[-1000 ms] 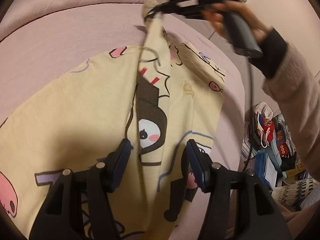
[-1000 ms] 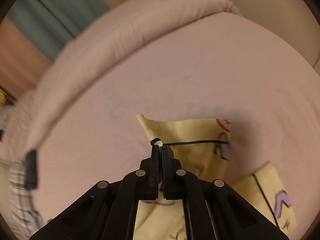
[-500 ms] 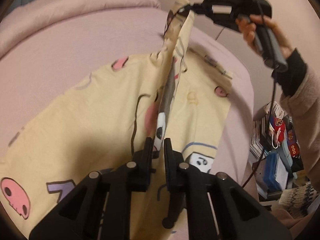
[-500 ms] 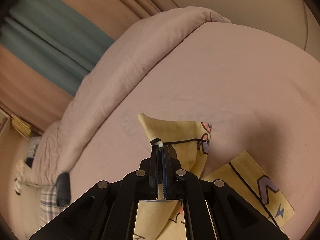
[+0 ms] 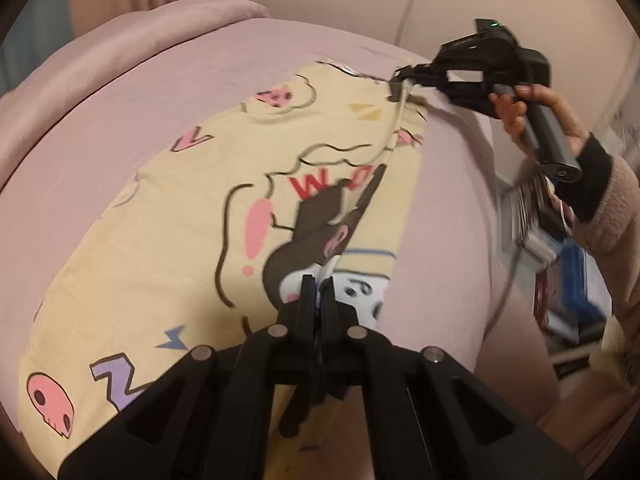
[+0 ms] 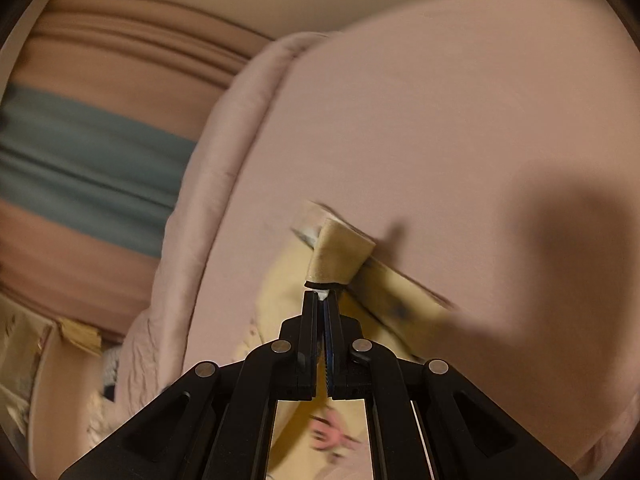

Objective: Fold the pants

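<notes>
Pants (image 5: 192, 216), pale yellow with cartoon skulls and letters, lie spread across the pink bed (image 5: 120, 92), one long edge lifted off the cover. Left gripper (image 5: 319, 280) down at the near end, jaws just snapped together, and there's cloth pinched between them, right at the printed white face. Up at the far end, the right gripper (image 5: 397, 89) has its jaws clamped on the top corner of the pants; a hand (image 5: 532, 116) in a dark cuff and fuzzy sleeve wraps the handle. So the raised edge runs between the two grips.

From the right wrist view, the right gripper's tips are pressed tight on a black-trimmed hem, a small folded flap of yellow cloth standing just past them. It's blurry here, plenty of smear. A rolled pink duvet (image 6: 224, 168) sits along the bed's far side, striped curtain (image 6: 80, 152) behind.

Beside the bed on the right, a heap of books or boxes (image 5: 560, 264), too blurred to tell which.
</notes>
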The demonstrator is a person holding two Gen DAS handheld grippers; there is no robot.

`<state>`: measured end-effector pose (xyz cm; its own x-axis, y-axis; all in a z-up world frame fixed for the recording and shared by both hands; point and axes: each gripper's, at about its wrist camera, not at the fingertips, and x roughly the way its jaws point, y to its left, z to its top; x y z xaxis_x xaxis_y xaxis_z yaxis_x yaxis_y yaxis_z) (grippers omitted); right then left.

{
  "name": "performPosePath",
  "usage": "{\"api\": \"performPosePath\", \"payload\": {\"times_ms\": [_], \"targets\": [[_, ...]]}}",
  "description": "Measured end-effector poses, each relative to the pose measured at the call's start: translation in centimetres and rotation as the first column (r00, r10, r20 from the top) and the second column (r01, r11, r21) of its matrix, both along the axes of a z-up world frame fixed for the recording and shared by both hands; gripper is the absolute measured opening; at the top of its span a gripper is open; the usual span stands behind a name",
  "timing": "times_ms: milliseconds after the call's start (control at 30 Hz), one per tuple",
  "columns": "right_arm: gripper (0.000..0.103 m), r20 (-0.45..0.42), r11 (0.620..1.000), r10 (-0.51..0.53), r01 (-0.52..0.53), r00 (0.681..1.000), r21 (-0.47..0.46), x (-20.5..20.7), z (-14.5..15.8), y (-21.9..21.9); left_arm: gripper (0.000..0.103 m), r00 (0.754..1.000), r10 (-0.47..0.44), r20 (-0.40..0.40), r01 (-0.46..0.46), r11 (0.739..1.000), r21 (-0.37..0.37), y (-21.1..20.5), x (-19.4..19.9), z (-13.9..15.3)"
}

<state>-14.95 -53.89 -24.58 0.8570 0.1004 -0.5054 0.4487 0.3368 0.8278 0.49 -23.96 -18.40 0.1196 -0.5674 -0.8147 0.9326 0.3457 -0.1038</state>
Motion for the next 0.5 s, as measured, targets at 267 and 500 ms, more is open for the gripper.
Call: {"api": "performPosePath", "payload": {"times_ms": [267, 500], "targets": [[0.003, 0.064, 0.998, -0.046, 0.043, 0.997, 0.044, -0.2, -1.5, -0.3, 0.001, 0.998, -0.008, -0.057, 0.008, 1.000, 0.006, -0.3, 1.2, 0.4], [0.003, 0.039, 0.999, -0.035, 0.034, 0.999, 0.010, -0.9, -1.1, -0.1, 0.001, 0.994, -0.101, -0.031, 0.102, 0.995, 0.018, 0.6, -0.1, 1.1]]}}
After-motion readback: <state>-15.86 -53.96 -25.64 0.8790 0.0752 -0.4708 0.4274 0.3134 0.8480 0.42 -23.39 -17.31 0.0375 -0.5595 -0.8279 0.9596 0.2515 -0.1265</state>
